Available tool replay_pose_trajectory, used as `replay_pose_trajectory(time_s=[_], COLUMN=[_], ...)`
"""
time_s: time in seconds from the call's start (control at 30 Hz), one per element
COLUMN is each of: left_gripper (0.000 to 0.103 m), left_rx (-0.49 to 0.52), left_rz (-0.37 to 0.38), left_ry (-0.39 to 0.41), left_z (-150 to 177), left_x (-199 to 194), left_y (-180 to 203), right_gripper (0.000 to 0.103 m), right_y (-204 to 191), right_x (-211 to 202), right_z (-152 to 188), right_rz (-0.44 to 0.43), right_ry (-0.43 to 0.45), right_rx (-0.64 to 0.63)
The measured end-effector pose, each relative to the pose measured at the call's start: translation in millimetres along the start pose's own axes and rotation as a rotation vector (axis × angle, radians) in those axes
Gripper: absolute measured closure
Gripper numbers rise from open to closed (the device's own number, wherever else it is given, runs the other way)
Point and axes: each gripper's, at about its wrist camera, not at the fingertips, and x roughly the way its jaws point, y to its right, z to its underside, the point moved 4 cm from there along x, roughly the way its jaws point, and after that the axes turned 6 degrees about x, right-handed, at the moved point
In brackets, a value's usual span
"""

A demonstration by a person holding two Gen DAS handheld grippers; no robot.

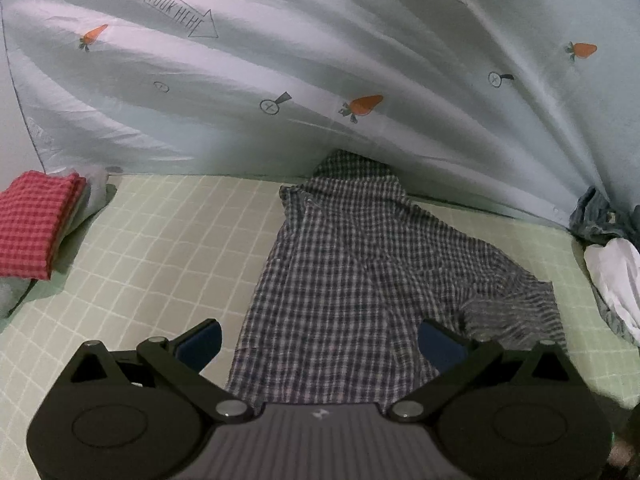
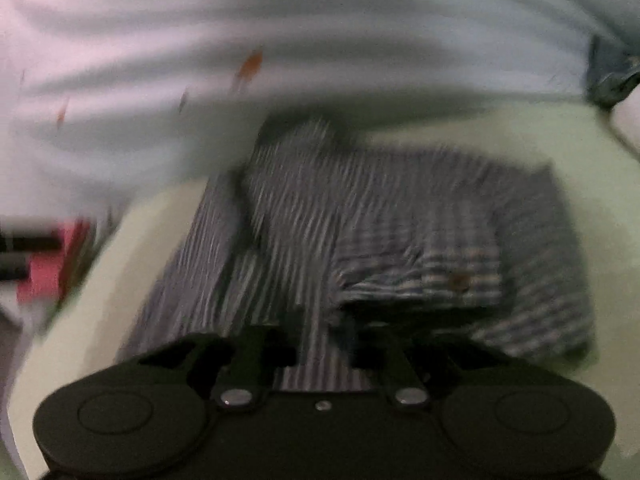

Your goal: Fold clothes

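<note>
Hovering over the checked shirt, the left gripper is standing wide, blue pads clear of the cloth, gripping nothing. Shirt is lying spread on the green grid sheet. Right gripper is showing blurred; fingers apart over the shirt, a grip not discernible.

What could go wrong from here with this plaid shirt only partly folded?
1. The plaid shirt lies rumpled with its far end riding up the hanging carrot-print sheet; a fold now may come out crooked.
2. The left gripper is open over the near hem, gripping nothing, so that edge may slip.
3. The right wrist view is motion-blurred; the right gripper might catch extra layers.
</note>
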Motion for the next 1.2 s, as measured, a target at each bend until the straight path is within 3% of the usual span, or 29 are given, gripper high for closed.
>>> replay_pose_trajectory(time_s=[0.03, 0.1, 0.17, 0.2, 0.37, 0.6, 0.8, 0.93, 1.2], left_gripper=[0.0, 0.0, 0.0, 0.0, 0.0, 0.0, 0.0, 0.0, 0.019], left_rx=[0.003, 0.008, 0.013, 0.015, 0.068, 0.257, 0.434, 0.558, 0.776], left_rz=[-0.002, -0.005, -0.005, -0.003, 0.036, 0.118, 0.18, 0.183, 0.259], left_ry=[-0.002, -0.009, -0.026, -0.037, -0.082, -0.144, -0.158, -0.142, -0.117], left_z=[0, 1, 3, 4, 7, 7, 9, 13, 33], left_x=[0, 2, 6, 9, 23, 59, 85, 98, 114], left_y=[0, 0, 1, 3, 23, 80, 131, 158, 191], right_gripper=[0.038, 0.019, 0.004, 0.002, 0.0, 0.0, 0.0, 0.0, 0.0], right_y=[-2, 0, 13, 20, 68, 133, 164, 167, 161], right_x=[0, -10, -24, -31, -61, -67, -65, -61, -54], right_z=[6, 8, 4, 1, -4, 12, 25, 29, 29], right_rz=[0.005, 0.022, 0.058, 0.086, 0.283, 0.525, 0.58, 0.592, 0.633], right_ry=[-0.014, 0.015, 0.063, 0.094, 0.198, 0.164, 0.136, 0.131, 0.128], right_rx=[-0.011, 0.006, 0.052, 0.071, 0.118, 0.191, 0.269, 0.271, 0.213])
